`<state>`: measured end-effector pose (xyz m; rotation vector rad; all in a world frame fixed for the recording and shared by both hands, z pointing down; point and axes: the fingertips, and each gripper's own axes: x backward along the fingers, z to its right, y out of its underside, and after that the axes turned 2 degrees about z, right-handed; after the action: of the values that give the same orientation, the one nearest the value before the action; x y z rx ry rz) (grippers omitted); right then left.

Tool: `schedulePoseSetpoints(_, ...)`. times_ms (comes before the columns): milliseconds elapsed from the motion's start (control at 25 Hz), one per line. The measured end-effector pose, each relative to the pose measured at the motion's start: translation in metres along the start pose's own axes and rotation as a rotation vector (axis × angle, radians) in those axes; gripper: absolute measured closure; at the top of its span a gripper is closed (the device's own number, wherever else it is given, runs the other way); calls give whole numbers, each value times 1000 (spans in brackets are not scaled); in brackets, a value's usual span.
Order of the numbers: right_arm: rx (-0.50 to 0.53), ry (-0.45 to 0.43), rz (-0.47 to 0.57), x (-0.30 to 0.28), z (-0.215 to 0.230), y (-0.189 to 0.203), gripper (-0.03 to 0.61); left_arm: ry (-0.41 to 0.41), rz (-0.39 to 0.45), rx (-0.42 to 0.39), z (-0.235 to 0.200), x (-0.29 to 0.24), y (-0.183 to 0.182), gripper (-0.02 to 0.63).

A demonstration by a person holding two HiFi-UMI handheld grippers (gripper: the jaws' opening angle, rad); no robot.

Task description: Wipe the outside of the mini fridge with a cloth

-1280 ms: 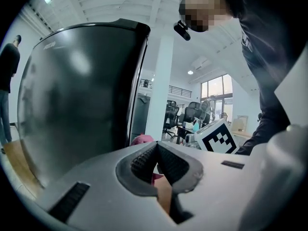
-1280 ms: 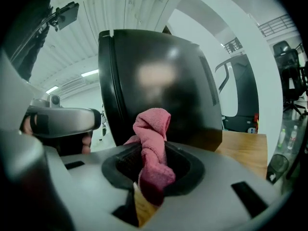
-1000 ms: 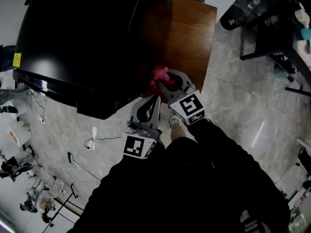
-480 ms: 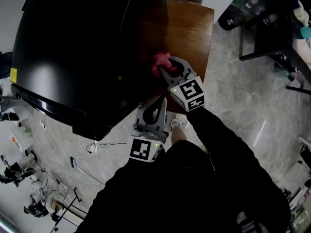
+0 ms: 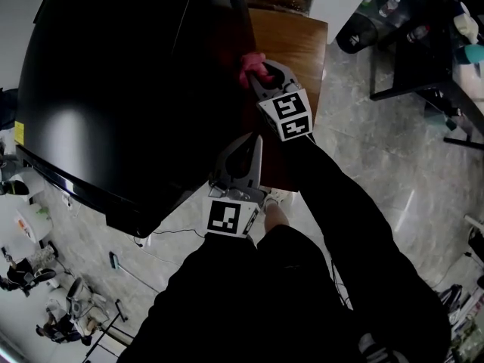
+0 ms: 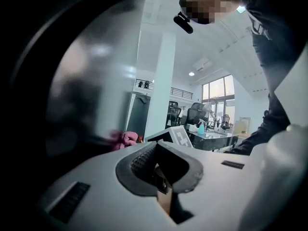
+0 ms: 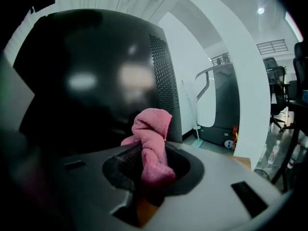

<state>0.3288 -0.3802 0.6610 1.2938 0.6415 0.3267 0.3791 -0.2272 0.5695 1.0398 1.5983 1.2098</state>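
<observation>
Pink cloth (image 7: 151, 143), pinched in my right claw (image 7: 150, 174), sits at the black mini fridge (image 5: 113, 89) side wall, upper centre of the head view; my left claw (image 6: 161, 177) is pressed together, empty; wiping appears under way, so the next stroke calls for steady contact along that wall.

The glossy black mini fridge (image 5: 113, 89) is cut off at the head view's top edge. The lower end of the pink terry cloth (image 7: 153, 129) is hidden between the jaws of the right hand-held gripper (image 7: 147, 170).
</observation>
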Motion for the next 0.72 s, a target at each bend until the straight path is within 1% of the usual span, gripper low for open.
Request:
schedulePoseSetpoints(120, 13, 19, 2, -10, 24, -5, 479, -6, 10, -19, 5, -20, -3, 607)
schedulePoseSetpoints(200, 18, 34, -2, -17, 38, -8, 479, -7, 17, -14, 9, -26, -8, 607)
schedulePoseSetpoints(320, 34, 45, -26, -26, 56, -13, 479, 3, 28, -11, 14, -25, -19, 607)
schedulePoseSetpoints(400, 51, 46, -25, -21, 62, -26, 476, 12, 35, -11, 17, -18, -29, 607)
schedulePoseSetpoints(520, 80, 33, 25, 17, 57, -58, 476, 39, 16, -10, 27, 0, -42, 607)
schedulePoseSetpoints(640, 102, 9, 78, 74, 49, -93, 474, 100, -17, -9, 45, 16, -53, 607)
schedulePoseSetpoints(720, 116, -12, 115, 115, 35, -123, 474, 133, -15, -5, 58, 32, -69, 607)
